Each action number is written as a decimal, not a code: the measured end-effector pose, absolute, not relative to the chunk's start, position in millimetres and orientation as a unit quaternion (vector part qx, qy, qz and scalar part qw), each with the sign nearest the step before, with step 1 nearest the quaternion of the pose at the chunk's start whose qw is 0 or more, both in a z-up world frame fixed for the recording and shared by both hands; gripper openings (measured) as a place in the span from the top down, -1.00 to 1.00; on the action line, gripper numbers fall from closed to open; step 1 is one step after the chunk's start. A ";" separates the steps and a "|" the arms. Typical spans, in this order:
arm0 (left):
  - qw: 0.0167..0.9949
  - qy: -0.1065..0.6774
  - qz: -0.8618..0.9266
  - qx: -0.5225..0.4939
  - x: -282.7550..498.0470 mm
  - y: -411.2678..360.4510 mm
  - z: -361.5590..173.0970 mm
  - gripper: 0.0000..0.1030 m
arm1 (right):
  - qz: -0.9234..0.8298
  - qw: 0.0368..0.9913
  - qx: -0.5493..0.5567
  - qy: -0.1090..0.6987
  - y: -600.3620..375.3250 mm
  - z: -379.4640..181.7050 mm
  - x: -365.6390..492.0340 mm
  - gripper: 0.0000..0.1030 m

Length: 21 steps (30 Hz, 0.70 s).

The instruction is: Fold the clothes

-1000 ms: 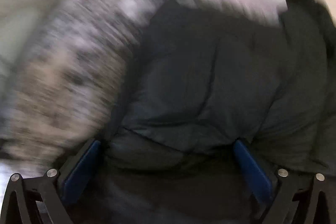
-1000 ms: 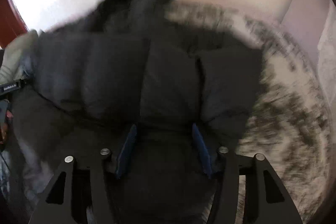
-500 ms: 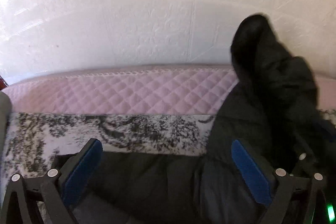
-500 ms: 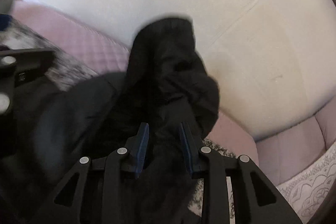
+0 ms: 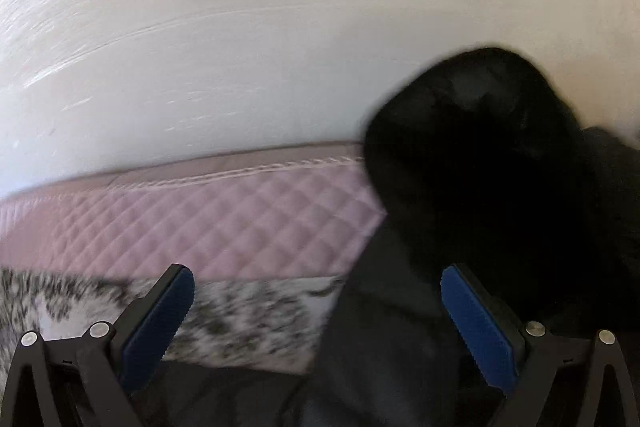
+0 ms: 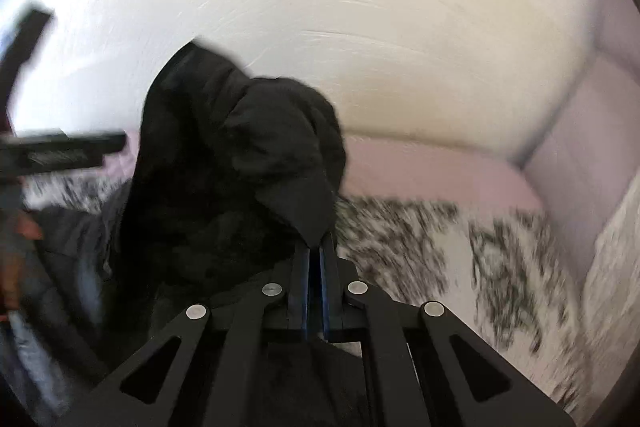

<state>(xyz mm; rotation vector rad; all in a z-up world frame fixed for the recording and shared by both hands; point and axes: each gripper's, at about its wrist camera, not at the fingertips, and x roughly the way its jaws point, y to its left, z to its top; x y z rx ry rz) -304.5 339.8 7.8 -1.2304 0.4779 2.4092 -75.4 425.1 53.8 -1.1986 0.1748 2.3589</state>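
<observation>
Nearest to us, our right gripper [image 6: 316, 247] has its fingers [image 6: 301, 267] pressed together on a pinch of the black jacket [image 6: 240, 163], which rises straight up from the grip in a bunched, hood-like peak and then drapes down to our left onto the bed. Our left gripper [image 5: 316, 307] stands with its blue-padded fingers [image 5: 160, 323] spread wide and holding nothing; dark fabric lies under and between them, but they do not close on it. From the left wrist view the lifted bundle [image 5: 476, 163] sits ahead and to the right, just past the right-hand finger, so the jacket's long axis runs from the raised pinch down toward the left gripper — and that is the relation the next move turns on: the right hand carries the top, and the free left hand is the nearer one to take a lower edge, we judge. Beyond the cloth lies the black-and-white patterned bedspread [image 6: 432, 243], then the quilted pink headboard edge [image 5: 224, 219], then the white wall [image 5: 280, 27]. Both views are smeared by motion, so we cannot say which part of the jacket is pinched — possibly the hood or collar. Against half a second ago, the right fingers have gone from slightly apart around the fabric to fully clamped, the left fingers remain just as wide, and the bundle looms larger in the left view.
</observation>
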 end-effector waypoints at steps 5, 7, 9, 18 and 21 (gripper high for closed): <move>0.091 0.329 0.872 -0.352 -296.4 350.6 0.0 -0.93 | 0.871 0.234 -0.397 0.168 463.0 69.9 -27.4 0.95; 0.061 0.339 0.881 -0.325 -307.2 326.4 11.4 -0.93 | 0.862 0.242 -0.403 0.191 479.1 58.6 -18.3 0.95; 0.058 0.354 0.876 -0.323 -327.1 299.1 12.9 -0.93 | 0.848 0.248 -0.413 0.220 496.9 41.2 -11.5 0.95; 0.220 0.174 0.848 -0.450 -341.9 206.1 47.9 -0.94 | 0.854 0.219 -0.354 0.313 507.1 51.1 37.9 -0.09; 0.278 0.072 0.864 -0.413 -322.3 187.6 101.5 -0.98 | 0.902 0.230 -0.281 0.234 479.3 115.7 49.3 0.27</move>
